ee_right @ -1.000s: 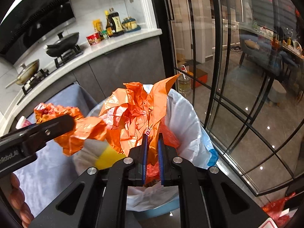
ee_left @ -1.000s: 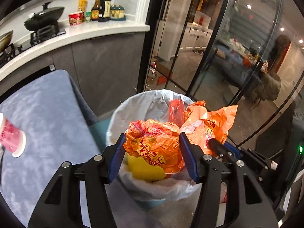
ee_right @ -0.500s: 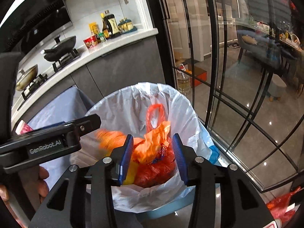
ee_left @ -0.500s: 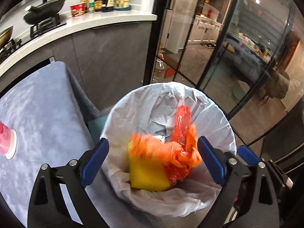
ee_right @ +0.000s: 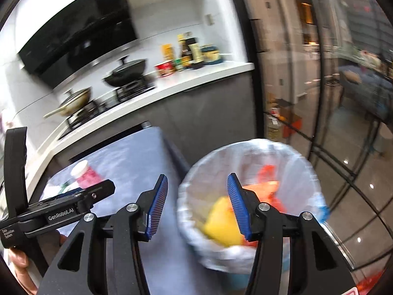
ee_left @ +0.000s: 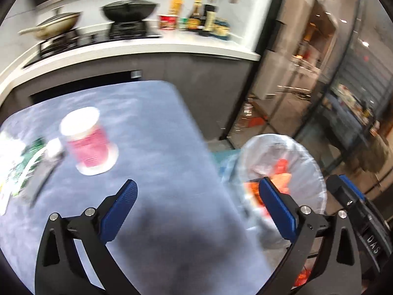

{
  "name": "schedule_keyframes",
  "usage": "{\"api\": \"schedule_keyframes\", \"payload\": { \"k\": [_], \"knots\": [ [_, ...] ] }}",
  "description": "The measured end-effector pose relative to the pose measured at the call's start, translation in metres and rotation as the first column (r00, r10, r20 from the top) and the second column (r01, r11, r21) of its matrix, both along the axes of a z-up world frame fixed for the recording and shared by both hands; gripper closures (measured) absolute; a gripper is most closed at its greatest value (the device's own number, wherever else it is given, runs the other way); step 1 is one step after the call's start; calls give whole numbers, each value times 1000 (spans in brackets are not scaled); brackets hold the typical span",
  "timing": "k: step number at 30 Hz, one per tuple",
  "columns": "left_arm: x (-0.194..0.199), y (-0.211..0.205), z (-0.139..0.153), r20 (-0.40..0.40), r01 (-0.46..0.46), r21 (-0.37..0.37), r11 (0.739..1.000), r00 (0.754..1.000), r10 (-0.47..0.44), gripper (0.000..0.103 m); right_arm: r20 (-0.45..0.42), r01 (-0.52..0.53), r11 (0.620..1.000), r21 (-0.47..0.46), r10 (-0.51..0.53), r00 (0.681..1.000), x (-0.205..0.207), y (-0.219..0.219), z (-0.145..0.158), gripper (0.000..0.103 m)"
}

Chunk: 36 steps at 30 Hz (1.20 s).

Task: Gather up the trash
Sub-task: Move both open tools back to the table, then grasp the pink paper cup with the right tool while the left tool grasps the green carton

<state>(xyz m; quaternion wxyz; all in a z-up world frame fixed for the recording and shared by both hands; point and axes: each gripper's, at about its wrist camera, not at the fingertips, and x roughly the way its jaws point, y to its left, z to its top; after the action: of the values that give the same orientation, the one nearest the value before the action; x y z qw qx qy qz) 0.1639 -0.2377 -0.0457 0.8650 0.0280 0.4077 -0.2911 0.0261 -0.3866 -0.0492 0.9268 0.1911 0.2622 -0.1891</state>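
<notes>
Kitchen table (ee_left: 152, 127) is lying under your left tool (ee_left: 196, 206); both tools are opening, gripping nothing, your right tool (ee_right: 196, 204) nearing the bin (ee_right: 302, 157).

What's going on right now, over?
Both grippers, left gripper and right gripper, empty, jaws opening. Orange wrappers in the lined bin. Pink cup on table. Path clear.

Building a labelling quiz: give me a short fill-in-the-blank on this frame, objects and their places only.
1. The orange plastic bag lies inside the white-lined ____.
2. The pink-and-white paper cup stands upside down on the grey-blue ____.
3. Beside the orange bag in the bin lies a ____ object, by colour.
4. The black lidded wok sits on the ____.

Missing words: bin; table; yellow; stove
</notes>
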Motion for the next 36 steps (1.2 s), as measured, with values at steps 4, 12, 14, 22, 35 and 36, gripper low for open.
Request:
{"api": "schedule_keyframes", "payload": {
  "k": [4, 12, 14, 22, 35, 36],
  "knots": [
    [13, 60, -7, 11, -91, 51, 995, 996, 91, 8, -21, -101, 995, 7, 101, 995, 34, 42, -6, 52],
    [42, 159, -27, 6, -222, 127, 967, 975, 223, 7, -58, -248, 969, -1, 248, 967, 93, 115, -14, 51],
    [53, 180, -34, -7, -244, 132, 961, 969, 247, 7, -64, -267, 964, 3, 266, 962, 101, 126, -16, 51],
    [87, 212, -54, 19, -205, 155, 966, 979, 205, 7, -98, -308, 951, 15, 308, 946, 127, 152, -26, 51],
    [119, 220, -73, 6, -162, 108, 981, 987, 162, 16, -142, -371, 929, 2, 368, 919, 172, 170, -36, 51],
    [120, 220, -74, -1, -159, 104, 982, 987, 160, 25, -145, -377, 926, 1, 373, 916, 178, 172, -38, 51]
  ]
}}
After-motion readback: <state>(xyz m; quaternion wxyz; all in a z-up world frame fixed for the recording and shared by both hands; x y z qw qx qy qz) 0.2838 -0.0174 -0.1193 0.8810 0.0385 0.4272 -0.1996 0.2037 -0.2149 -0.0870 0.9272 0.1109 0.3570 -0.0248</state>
